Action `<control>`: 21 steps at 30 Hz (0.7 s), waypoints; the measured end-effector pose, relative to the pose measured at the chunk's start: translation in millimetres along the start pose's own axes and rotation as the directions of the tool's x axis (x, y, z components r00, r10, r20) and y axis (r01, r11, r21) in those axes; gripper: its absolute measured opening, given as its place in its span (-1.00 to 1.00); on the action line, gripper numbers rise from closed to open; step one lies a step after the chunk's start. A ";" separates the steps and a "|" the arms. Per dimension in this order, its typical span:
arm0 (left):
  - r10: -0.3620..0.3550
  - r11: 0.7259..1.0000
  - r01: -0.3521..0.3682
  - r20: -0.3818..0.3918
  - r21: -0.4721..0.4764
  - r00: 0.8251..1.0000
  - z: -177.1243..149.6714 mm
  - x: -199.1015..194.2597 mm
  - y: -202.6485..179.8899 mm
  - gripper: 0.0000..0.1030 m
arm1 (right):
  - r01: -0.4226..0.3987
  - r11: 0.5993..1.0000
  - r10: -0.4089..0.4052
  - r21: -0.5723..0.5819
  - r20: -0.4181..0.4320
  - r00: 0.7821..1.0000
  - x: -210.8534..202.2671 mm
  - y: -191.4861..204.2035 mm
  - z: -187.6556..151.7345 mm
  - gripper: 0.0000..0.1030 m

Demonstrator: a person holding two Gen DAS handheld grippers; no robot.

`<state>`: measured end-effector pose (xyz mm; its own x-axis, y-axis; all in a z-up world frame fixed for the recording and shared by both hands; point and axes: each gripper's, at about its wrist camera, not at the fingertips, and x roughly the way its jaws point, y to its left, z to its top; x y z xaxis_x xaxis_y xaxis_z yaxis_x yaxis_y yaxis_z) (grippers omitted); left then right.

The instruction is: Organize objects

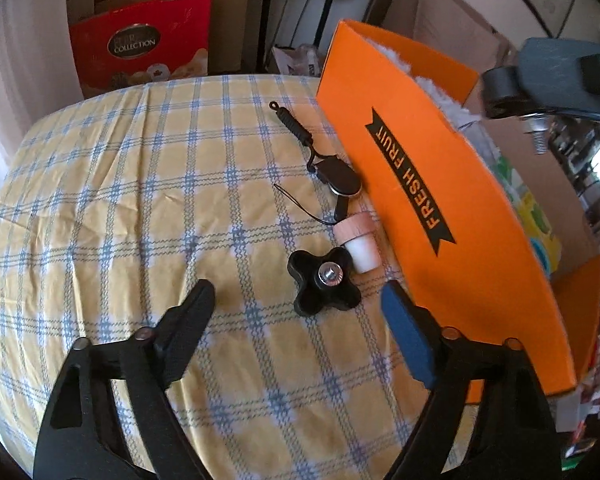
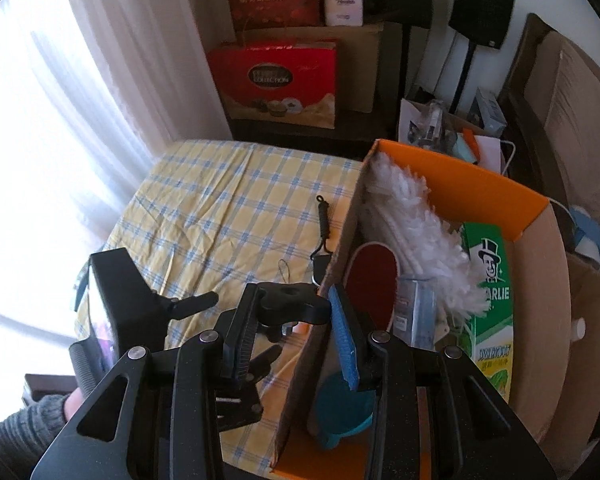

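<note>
A bench (image 1: 100, 208) covered by a yellow cloth with blue checks fills most of the left wrist view, and against its right side stands a big orange box (image 1: 440, 216) printed "FRESH FRUIT" on the outer wall. From the right wrist view the box is open at the top and holds a white fluffy duster (image 2: 416, 216), a green toothpaste carton (image 2: 492, 292) along its far wall, a dark red paddle-shaped thing (image 2: 374, 276), a small blue-grey packet (image 2: 420, 312) and something teal (image 2: 340, 412) low down at the near end. The right tool (image 2: 290, 320) is clenched on a black star-shaped knob (image 2: 296, 306), holding it in the air right over the near wall of the box, a bolt stub hanging from its underside. The left tool (image 1: 300, 300) is released, its jaws standing wide on either side of a second black star knob (image 1: 324, 282) that lies on the cloth with its metal bolt end facing up; the pads do not touch it. Just beyond that knob, touching it, lies a stopper with a wooden top and white plug (image 1: 358, 248), close to the box wall. Further back along the wall lie a black oval clip with a strap (image 1: 340, 180), a thin black loop cord (image 1: 304, 208) and a black coiled spring lanyard (image 1: 294, 122). A grey knitted sleeve (image 2: 24, 420) shows at the lower left of the right wrist view.
</note>
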<state>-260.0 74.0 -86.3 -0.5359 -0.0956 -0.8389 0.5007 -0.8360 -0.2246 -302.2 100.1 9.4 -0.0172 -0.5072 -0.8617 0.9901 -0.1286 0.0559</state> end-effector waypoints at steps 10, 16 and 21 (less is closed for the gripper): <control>0.081 0.994 -0.082 0.023 0.076 0.996 -2.4 4.3 -11.8 -0.34 | 0.016 0.998 -0.020 0.054 0.082 0.996 -15.4 -15.7 -18.2 -0.31; 0.065 0.997 -0.066 0.038 0.026 0.997 -2.5 -11.7 -0.7 -0.34 | 0.008 0.996 -0.020 0.089 0.128 0.992 -23.2 -22.1 -30.3 -0.31; 0.036 0.999 -0.037 0.088 0.000 0.995 0.2 -45.5 1.0 -0.34 | 0.031 0.994 -0.050 0.106 0.174 0.984 -28.0 -25.8 -39.5 -0.31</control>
<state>-235.2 77.4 -48.2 -0.5750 -0.1732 -0.7996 0.5202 -0.8317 -0.1939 -321.7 151.3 12.1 -0.0903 -0.6406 -0.7626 0.9687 -0.2342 0.0820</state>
